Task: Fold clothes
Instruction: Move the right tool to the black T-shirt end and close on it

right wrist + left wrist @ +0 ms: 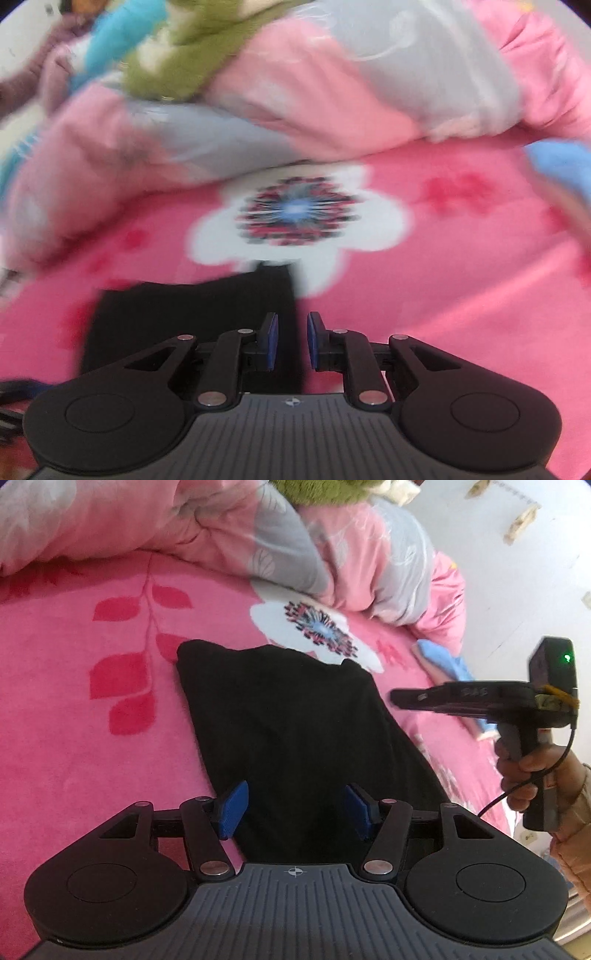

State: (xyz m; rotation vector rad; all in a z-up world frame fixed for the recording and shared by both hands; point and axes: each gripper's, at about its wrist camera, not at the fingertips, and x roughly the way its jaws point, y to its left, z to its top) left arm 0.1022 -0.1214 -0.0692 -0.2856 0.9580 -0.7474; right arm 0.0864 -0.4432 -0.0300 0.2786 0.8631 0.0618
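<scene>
Lying flat on the pink bedspread, the black garment ran from the left gripper at six o'clock of the left wrist view up toward twelve, its far edge just short of the white flower print. That gripper's blue pads stood well spread above the cloth, and nothing was pinched between them. Over at three o'clock, a hand gripped the handle of the right gripper, seen side-on beyond the garment's right edge; from there I could not tell its jaws. The right wrist view, blurred, settled it: the right gripper had its pads drawn near together with a narrow gap, empty, the garment's right edge below them. A rumpled pink and grey quilt lay piled from ten to two o'clock, with a green plush thing on top at twelve. A blue cloth sat at two o'clock on the bedspread.
</scene>
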